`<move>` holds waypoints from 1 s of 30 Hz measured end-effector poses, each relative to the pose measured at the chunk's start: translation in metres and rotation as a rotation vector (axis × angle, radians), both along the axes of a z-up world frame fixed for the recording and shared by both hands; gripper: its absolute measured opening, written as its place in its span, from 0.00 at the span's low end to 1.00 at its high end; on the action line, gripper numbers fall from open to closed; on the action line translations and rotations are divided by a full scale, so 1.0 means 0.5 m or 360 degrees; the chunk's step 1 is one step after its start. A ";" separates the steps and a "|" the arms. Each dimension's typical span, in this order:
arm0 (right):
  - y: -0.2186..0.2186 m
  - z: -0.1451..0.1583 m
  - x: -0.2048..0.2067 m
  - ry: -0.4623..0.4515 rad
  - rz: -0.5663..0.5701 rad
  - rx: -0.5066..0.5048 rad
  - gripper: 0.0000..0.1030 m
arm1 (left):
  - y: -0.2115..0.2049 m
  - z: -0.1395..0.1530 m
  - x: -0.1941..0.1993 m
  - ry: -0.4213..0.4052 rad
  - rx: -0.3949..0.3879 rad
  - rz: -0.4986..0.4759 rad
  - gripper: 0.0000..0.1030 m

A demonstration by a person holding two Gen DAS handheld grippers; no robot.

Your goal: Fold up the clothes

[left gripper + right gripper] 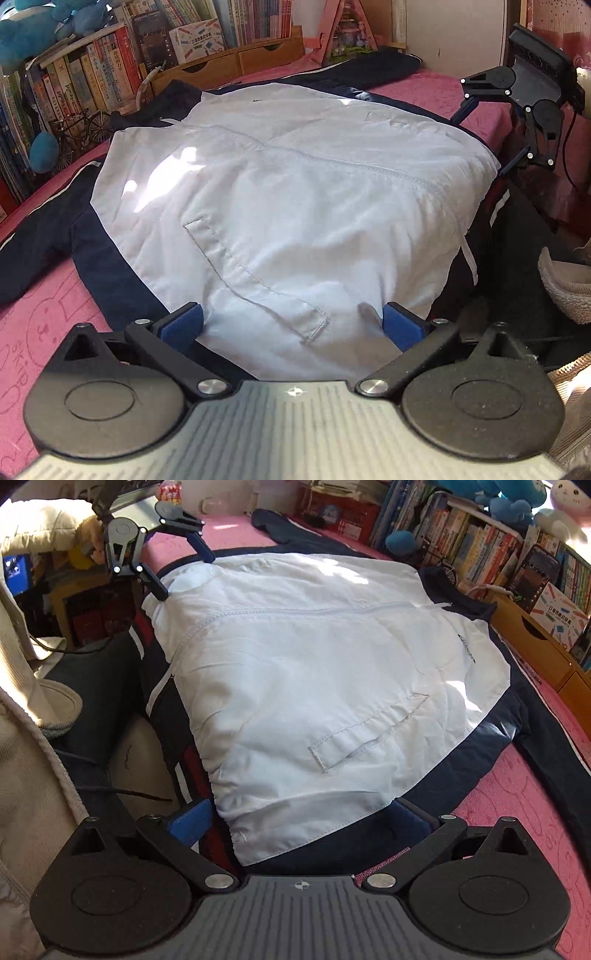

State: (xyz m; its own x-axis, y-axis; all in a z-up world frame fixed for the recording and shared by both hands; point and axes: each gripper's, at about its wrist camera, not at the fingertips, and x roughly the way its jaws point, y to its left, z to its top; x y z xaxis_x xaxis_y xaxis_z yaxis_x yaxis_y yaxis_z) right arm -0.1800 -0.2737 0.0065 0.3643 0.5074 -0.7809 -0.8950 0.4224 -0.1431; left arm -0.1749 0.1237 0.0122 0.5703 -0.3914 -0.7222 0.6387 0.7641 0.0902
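Pink bed (44, 321) carrying the white-and-navy jacket (295, 206), spread flat, front up, sleeves out. Bookshelf (74, 92) behind. Left gripper (291, 325) and right gripper (306, 819) at opposite hem corners, fingers spread wide with cloth between, neither pair closed on it

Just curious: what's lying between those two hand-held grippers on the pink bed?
The white-and-navy jacket, spread flat. In the left wrist view it runs from the left gripper to the right gripper at its far edge; the right wrist view shows the same.
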 end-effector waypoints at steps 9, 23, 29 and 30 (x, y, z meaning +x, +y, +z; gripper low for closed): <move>0.057 0.065 0.155 -0.0150 -0.0408 0.0513 1.00 | 0.138 0.060 0.100 -0.0063 -0.0356 0.0521 1.00; 0.268 -0.055 0.345 0.0091 -0.0658 0.0541 1.00 | 0.298 -0.009 0.326 0.0081 -0.0722 0.1466 1.00; 0.282 -0.059 0.340 0.0051 -0.0645 0.0489 1.00 | 0.292 -0.010 0.319 0.0028 -0.0683 0.1518 1.00; 0.283 -0.060 0.339 0.0045 -0.0645 0.0482 1.00 | 0.287 -0.011 0.315 0.0014 -0.0654 0.1507 1.00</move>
